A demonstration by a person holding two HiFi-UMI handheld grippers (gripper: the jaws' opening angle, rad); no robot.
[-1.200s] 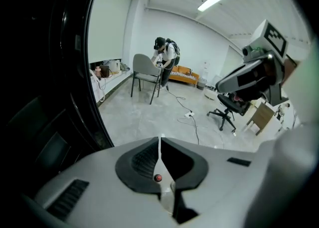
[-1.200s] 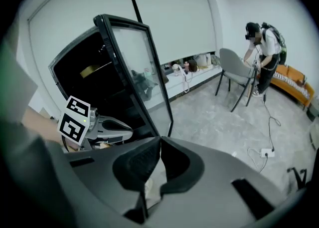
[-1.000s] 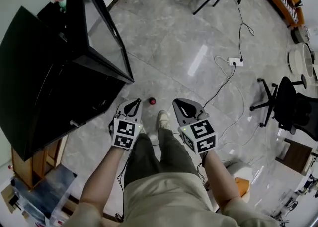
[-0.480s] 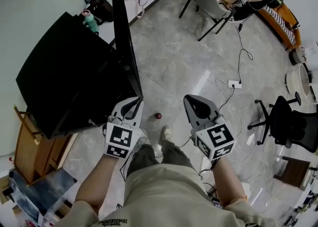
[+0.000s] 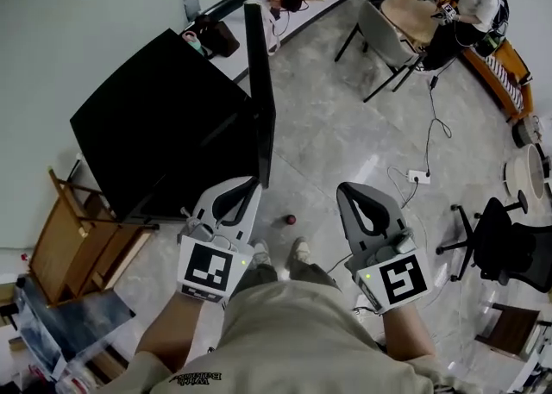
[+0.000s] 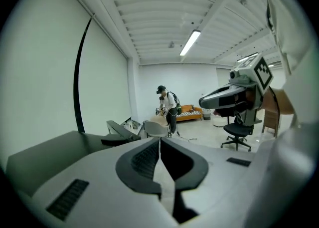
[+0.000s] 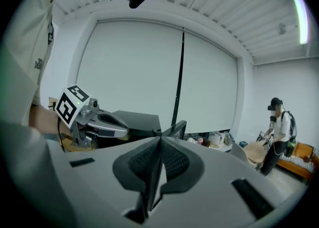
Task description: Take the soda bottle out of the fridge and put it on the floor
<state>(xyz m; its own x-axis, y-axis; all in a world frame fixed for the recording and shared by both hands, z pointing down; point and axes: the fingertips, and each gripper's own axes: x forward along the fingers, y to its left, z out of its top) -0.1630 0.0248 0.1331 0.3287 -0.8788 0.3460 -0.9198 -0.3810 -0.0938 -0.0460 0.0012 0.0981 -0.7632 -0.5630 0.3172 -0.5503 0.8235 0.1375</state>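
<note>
We hold our left gripper point(image 5: 248, 185) and right gripper point(image 5: 347, 189) with jaws pressed together, gripping nothing.

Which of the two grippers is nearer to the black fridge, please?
The left gripper; its tip shows beside the fridge's lower corner in the head view, while the right gripper sits well clear.

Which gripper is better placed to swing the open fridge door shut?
Probably left. The left gripper, shut and empty, sits right beside the free edge of the door; the right gripper, also shut and empty, is farther from the fridge.
</note>
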